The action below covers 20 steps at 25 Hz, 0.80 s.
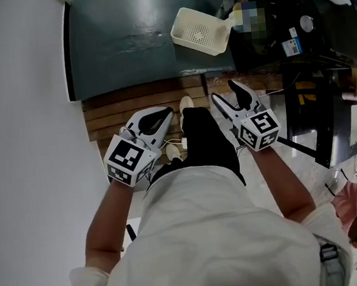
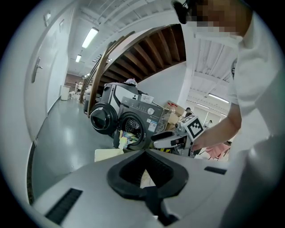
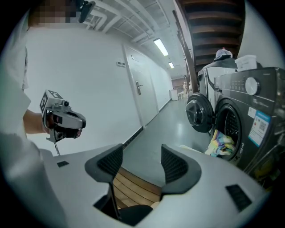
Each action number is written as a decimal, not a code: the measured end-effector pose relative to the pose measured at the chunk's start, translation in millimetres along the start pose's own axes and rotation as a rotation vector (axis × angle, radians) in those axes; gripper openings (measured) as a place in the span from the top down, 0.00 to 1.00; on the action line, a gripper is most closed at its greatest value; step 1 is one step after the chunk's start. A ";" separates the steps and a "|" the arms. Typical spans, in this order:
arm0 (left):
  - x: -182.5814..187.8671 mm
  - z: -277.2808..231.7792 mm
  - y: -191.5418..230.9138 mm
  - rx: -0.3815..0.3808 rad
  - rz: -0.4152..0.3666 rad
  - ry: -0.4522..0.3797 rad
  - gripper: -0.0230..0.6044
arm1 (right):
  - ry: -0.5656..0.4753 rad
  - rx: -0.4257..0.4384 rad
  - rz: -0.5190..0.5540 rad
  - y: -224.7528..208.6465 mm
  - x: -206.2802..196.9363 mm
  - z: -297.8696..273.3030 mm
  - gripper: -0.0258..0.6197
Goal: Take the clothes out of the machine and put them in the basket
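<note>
The bright clothes (image 3: 220, 144) hang out of the open machine (image 3: 251, 102) by the white basket (image 1: 200, 30), so walk close and push the empty, spread right gripper (image 3: 141, 156) deep around them, since the left gripper (image 2: 143, 153) is pinched closed on nothing.

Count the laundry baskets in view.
1. The white basket sits on the grey floor, in front of the washing machine with its door open. More could be hidden outside the frames.
</note>
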<state>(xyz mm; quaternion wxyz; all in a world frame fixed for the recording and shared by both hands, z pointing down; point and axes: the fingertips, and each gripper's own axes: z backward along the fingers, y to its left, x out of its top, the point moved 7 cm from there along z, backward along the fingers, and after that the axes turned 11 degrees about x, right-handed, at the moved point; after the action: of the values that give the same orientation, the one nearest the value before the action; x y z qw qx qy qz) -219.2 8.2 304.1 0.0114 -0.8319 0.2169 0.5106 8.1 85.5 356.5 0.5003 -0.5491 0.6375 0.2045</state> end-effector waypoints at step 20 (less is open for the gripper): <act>184.7 -131.5 52.7 -0.264 -0.136 0.116 0.97 | -0.027 -0.170 -0.128 -121.5 123.6 -31.3 0.53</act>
<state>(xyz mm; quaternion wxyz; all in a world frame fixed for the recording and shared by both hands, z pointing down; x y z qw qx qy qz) -56.8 -135.7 219.9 -0.0760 -0.8670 0.0917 0.4839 117.9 -39.2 298.0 0.4726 -0.6261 0.5748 0.2329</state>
